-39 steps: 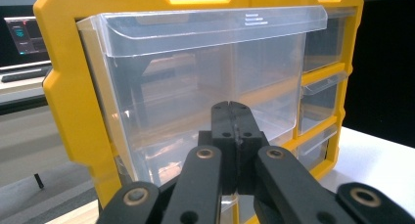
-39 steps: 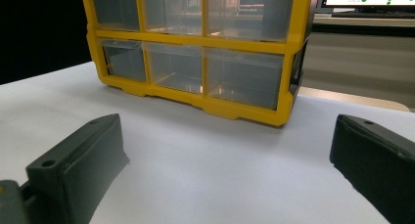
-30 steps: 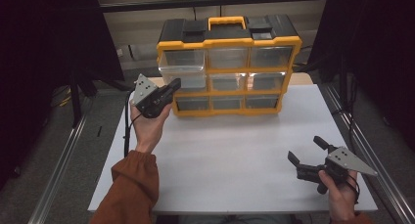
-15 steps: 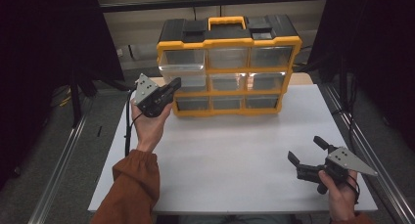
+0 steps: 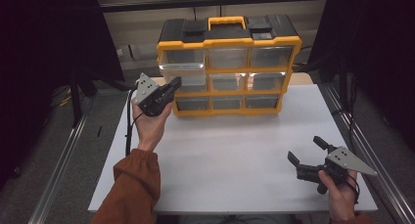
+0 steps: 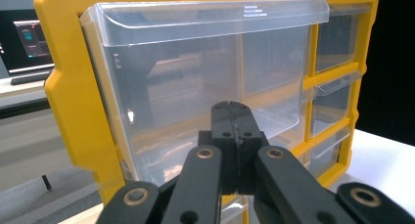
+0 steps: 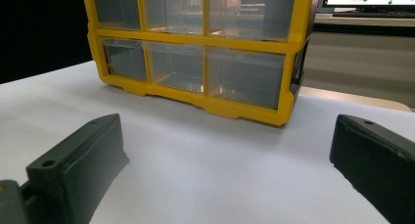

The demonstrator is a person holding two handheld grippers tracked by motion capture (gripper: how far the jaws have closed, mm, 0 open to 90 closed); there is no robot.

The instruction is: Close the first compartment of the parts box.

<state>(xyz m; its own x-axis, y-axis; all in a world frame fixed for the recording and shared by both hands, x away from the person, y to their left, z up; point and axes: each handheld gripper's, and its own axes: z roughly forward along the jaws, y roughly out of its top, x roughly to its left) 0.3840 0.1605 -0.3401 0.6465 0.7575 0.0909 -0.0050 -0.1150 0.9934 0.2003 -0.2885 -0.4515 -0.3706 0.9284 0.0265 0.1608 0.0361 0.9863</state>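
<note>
We see the organizer (image 5: 229, 67), a yellow case with clear drawers, standing at the far edge of the bench (image 5: 235, 160), a little left of the middle. Its top-left drawer (image 5: 182, 60) sticks out past the other fronts, partly pulled out.

The left gripper (image 5: 173, 83) is held up in the left hand (image 5: 150, 123) near the far left corner of the bench, just beside the left column of drawers. Its jaws are clenched together with nothing between them; in the left gripper view the tips (image 6: 234, 109) meet right in front of the clear face of that pulled-out drawer (image 6: 195, 77). We cannot tell whether the tips touch the plastic.

The right gripper (image 5: 306, 150) sits low over the near right corner of the bench, in the right hand (image 5: 340, 197), well apart from the organizer. Its jaws stand wide and released, holding nothing; in the right gripper view they frame bare bench (image 7: 220, 175) with the bottom row of drawers (image 7: 195, 67) beyond.

Against the frames from a second and half a second ago, we find no difference: both hands, both grippers, the organizer and the drawer keep the same places, and the jaws stand as they did.
</note>
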